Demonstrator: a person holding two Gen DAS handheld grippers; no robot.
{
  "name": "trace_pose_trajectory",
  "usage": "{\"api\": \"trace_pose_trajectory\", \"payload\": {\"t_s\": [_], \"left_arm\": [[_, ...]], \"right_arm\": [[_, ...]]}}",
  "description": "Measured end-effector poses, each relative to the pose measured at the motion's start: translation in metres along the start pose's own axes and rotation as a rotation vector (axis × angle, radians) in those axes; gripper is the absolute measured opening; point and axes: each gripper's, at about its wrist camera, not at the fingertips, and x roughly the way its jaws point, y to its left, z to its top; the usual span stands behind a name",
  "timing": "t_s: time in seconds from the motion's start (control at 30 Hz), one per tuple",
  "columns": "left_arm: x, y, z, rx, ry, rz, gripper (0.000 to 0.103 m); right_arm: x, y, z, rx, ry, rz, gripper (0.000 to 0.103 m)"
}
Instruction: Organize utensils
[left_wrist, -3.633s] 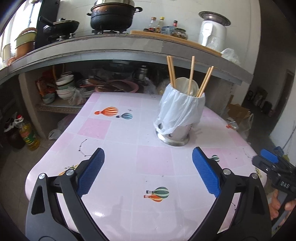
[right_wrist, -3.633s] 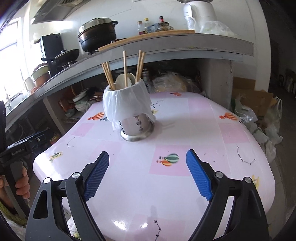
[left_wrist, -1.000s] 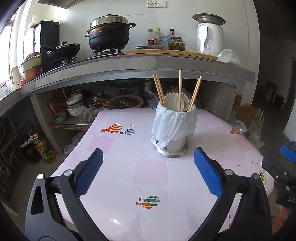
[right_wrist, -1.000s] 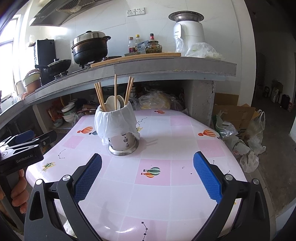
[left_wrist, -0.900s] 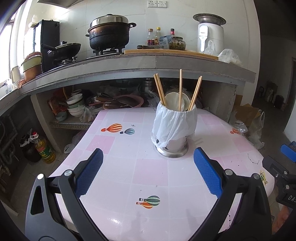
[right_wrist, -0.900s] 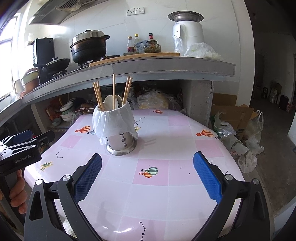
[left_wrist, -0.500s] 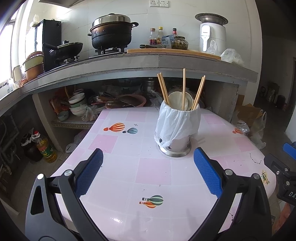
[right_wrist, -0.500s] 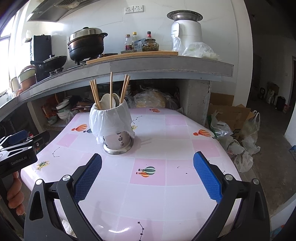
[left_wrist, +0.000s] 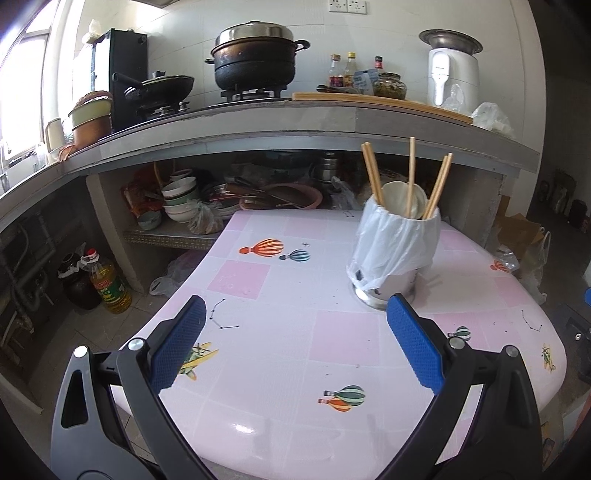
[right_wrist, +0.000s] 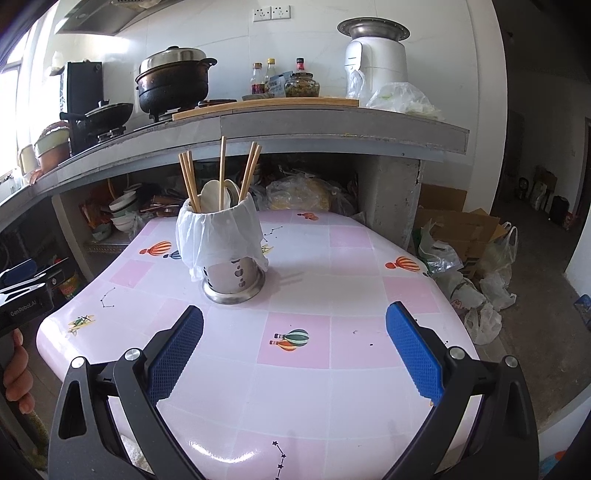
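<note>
A steel utensil holder (left_wrist: 393, 254) (right_wrist: 229, 254) draped with a white plastic bag stands on the pink table (left_wrist: 303, 354) (right_wrist: 351, 280). Wooden chopsticks (left_wrist: 410, 177) (right_wrist: 221, 173) and a pale spoon (left_wrist: 395, 195) (right_wrist: 210, 197) stick up out of it. My left gripper (left_wrist: 295, 343) hovers open over the table's near-left part, with the holder ahead and to the right. My right gripper (right_wrist: 295, 347) is open too, empty, and the holder stands ahead to the left.
A concrete counter (left_wrist: 258, 125) carries a pot (left_wrist: 255, 59), a pan, bottles and a white appliance (right_wrist: 373, 55). Bowls and dishes (left_wrist: 177, 199) fill the shelf below. An oil bottle (left_wrist: 107, 284) stands on the floor left; bags and cardboard (right_wrist: 465, 243) lie right. A hand (right_wrist: 14, 373) holds the other gripper.
Both grippers have drawn back and risen a little from the holder. The left view has shifted left, so the holder now sits further right. Both stay open and empty.
</note>
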Motion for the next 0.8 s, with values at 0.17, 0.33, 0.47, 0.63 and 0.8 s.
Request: {"api": "trace_pose_trajectory", "payload": {"t_s": [0.17, 0.33, 0.47, 0.63, 0.8], "left_arm": [[0.003, 0.016, 0.0, -0.036, 0.007, 0.026, 0.095], [0.004, 0.021, 0.0, -0.043, 0.005, 0.035, 0.095], [0.003, 0.021, -0.001, -0.037, 0.006, 0.036, 0.095], [0.004, 0.021, -0.001, -0.034, 0.001, 0.035, 0.095], [0.003, 0.02, -0.001, -0.031, -0.002, 0.034, 0.095]], "right_arm": [[0.002, -0.001, 0.001, 0.006, 0.004, -0.005, 0.096], [0.002, 0.0, 0.002, -0.001, 0.005, -0.009, 0.096], [0.001, 0.003, 0.003, -0.013, 0.003, -0.004, 0.096], [0.001, 0.006, 0.006, -0.03, -0.008, -0.003, 0.096], [0.001, 0.009, 0.007, -0.041, -0.012, 0.001, 0.096]]}}
